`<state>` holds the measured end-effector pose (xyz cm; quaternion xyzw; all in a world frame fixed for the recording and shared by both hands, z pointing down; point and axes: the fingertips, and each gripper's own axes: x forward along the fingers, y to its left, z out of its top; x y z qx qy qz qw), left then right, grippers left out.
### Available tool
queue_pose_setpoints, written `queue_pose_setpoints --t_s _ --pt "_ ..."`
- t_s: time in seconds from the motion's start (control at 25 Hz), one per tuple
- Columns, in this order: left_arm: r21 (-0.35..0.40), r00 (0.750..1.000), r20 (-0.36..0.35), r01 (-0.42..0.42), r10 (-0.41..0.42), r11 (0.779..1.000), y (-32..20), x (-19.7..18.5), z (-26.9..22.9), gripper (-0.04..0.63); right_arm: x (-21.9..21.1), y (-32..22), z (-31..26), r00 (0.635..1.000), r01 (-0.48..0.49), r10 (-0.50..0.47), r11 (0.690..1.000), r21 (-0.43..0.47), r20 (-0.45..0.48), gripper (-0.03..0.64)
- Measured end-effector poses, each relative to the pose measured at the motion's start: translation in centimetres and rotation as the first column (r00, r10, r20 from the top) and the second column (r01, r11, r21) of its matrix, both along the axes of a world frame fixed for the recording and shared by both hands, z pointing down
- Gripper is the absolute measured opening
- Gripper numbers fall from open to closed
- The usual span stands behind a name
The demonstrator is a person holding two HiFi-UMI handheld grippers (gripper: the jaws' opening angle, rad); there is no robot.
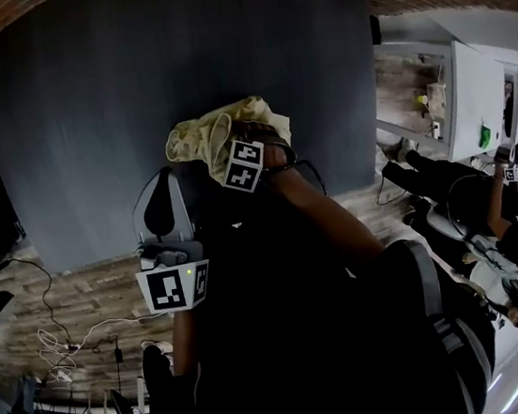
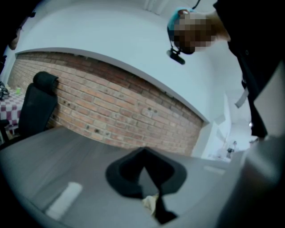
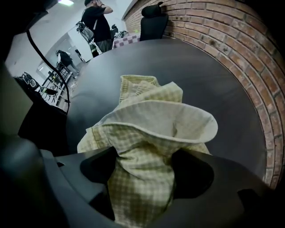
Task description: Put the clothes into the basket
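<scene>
**Right gripper [image 3: 144, 171] spread wide around the cloth [image 3: 156, 120]**

The yellow checked cloth lies bunched between its jaws, stretching toward 12 o'clock on the dark table [image 3: 213, 71]; only the right gripper view shows this. In the head view, the left gripper [image 1: 161, 219], tips together, sits farther off at the cloth's 7 o'clock. No basket appears.

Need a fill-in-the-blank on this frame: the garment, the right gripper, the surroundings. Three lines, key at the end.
1. The right gripper points down at a pale yellow garment with a ___ pattern.
2. Its jaws stand ___, with the cloth between them.
3. The wall beside the dark table is built of ___.
Missing words: checked; open; brick.
</scene>
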<state>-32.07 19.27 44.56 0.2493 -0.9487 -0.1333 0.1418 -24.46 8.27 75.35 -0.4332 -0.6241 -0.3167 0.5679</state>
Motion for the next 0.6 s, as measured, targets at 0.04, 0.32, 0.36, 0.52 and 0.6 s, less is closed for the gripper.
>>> queue_pose_setpoints --t_s 0.04,0.32,0.36,0.52,0.6 --pt "0.002 1.0 -0.001 0.001 -0.001 1.0 0.0 0.0 0.1 0.005 0.0 -0.1 0.0 1.0 -0.003 0.003 1.0 -0.007 0.007 0.353" --pt "0.002 1.0 0.002 0.004 -0.004 1.0 -0.3 0.2 0.1 0.005 -0.4 -0.3 -0.1 0.998 -0.036 0.038 0.998 -0.05 0.04 0.35" --pt "0.002 1.0 0.004 0.004 -0.004 1.0 -0.4 0.3 0.0 0.005 -0.4 -0.3 -0.2 0.998 -0.041 0.043 0.998 -0.051 0.04 0.349" --pt "0.001 1.0 0.01 0.007 -0.007 1.0 -0.5 0.9 -0.2 0.005 -0.8 -0.3 -0.4 0.997 -0.057 0.06 0.997 -0.061 0.047 0.317" --pt "-0.001 1.0 0.015 0.011 -0.011 1.0 -0.5 1.3 -0.4 0.005 -0.8 -0.3 -0.5 0.996 -0.068 0.072 0.995 -0.076 0.052 0.279"
